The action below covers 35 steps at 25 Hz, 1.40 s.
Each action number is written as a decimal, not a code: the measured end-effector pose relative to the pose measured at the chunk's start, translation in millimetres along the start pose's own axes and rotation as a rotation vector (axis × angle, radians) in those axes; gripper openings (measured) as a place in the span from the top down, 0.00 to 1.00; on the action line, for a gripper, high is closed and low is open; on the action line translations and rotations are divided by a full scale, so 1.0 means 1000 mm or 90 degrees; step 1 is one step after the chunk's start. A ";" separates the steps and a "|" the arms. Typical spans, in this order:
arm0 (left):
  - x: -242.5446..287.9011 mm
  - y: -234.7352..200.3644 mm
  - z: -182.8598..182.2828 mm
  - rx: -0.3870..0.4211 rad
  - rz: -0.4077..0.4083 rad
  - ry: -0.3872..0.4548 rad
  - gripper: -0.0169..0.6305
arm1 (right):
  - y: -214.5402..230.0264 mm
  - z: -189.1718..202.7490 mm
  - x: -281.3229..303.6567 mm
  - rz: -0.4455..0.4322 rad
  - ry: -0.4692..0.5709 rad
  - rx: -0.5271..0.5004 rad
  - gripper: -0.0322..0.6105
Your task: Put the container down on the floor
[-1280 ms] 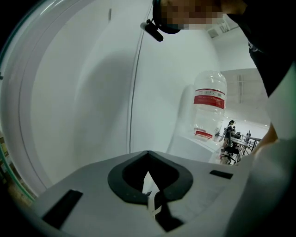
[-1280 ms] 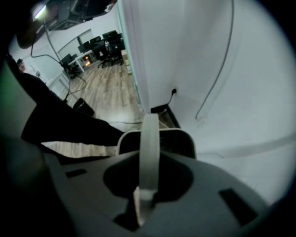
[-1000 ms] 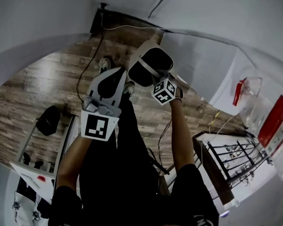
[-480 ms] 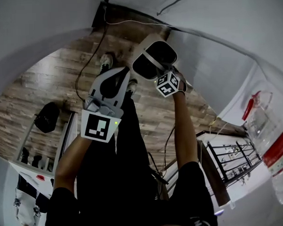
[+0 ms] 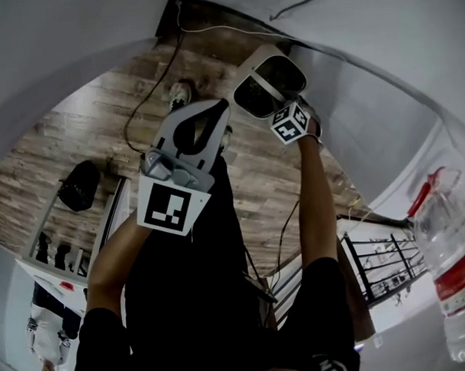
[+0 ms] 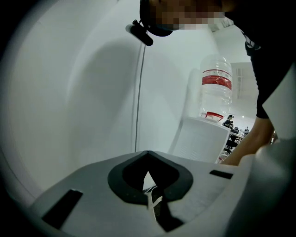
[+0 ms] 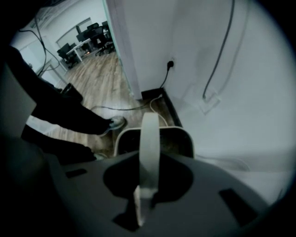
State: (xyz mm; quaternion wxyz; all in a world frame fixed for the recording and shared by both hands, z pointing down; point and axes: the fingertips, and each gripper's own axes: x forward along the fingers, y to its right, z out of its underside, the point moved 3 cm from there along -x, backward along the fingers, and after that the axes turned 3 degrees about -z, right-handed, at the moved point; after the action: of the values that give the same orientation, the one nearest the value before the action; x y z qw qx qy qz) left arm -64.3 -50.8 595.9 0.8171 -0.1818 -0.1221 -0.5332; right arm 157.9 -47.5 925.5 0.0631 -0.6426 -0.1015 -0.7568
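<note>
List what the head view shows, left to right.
black soft bag → left claw → white plastic container with a dark inside → black metal rack → clear plastic bottle with a red label

The container [image 5: 268,85] at the right hand-held gripper [image 7: 141,196] is showing a cream rim and handle around a dark inside. The left hand-held gripper [image 5: 214,111] is showing pale grey with a black-and-white square marker. Beneath both, the floor [image 5: 76,134] is showing brown wood planks.
</note>
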 end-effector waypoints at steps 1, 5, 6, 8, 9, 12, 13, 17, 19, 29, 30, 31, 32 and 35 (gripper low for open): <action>0.003 0.001 -0.001 0.001 0.000 0.005 0.93 | 0.004 0.003 0.003 0.002 -0.004 -0.005 0.84; 0.012 0.003 -0.003 0.001 -0.002 0.015 0.93 | 0.020 0.012 0.013 0.010 -0.014 -0.007 0.84; 0.013 0.003 -0.001 0.001 -0.005 0.014 0.93 | 0.022 0.012 0.016 0.011 -0.016 -0.006 0.84; 0.014 0.002 0.002 -0.003 -0.011 0.011 0.93 | 0.024 0.014 0.022 0.008 -0.024 -0.016 0.84; 0.014 0.002 0.004 -0.007 -0.012 0.008 0.93 | 0.025 0.016 0.026 0.006 -0.032 -0.024 0.84; 0.014 0.002 0.011 -0.010 -0.012 0.000 0.93 | 0.029 0.023 0.036 -0.003 -0.055 -0.044 0.84; 0.014 0.001 0.012 -0.007 -0.012 -0.002 0.93 | 0.032 0.024 0.038 -0.005 -0.060 -0.051 0.84; 0.012 -0.005 0.020 -0.008 -0.021 -0.010 0.93 | 0.044 0.024 0.046 -0.006 -0.076 -0.067 0.84; 0.011 -0.007 0.024 -0.014 -0.026 -0.015 0.93 | 0.047 0.026 0.051 -0.010 -0.084 -0.067 0.84; 0.012 -0.018 0.038 -0.019 -0.037 -0.030 0.93 | 0.066 0.028 0.078 0.004 -0.122 -0.071 0.85; 0.012 -0.019 0.039 -0.019 -0.039 -0.031 0.93 | 0.069 0.027 0.079 0.007 -0.123 -0.074 0.85; 0.012 -0.020 0.040 -0.019 -0.040 -0.033 0.93 | 0.073 0.026 0.080 0.010 -0.125 -0.076 0.85; 0.012 -0.021 0.042 -0.019 -0.041 -0.034 0.93 | 0.076 0.026 0.082 0.013 -0.126 -0.078 0.85; 0.012 -0.024 0.044 -0.025 -0.044 -0.035 0.93 | 0.084 0.025 0.086 0.015 -0.127 -0.077 0.85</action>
State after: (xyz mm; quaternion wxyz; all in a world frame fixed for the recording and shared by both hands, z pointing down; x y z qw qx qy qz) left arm -81.5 -50.4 644.7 0.7910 -0.2077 -0.1403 -0.5582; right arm 186.7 -119.7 1020.6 0.0229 -0.7186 -0.0536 -0.6930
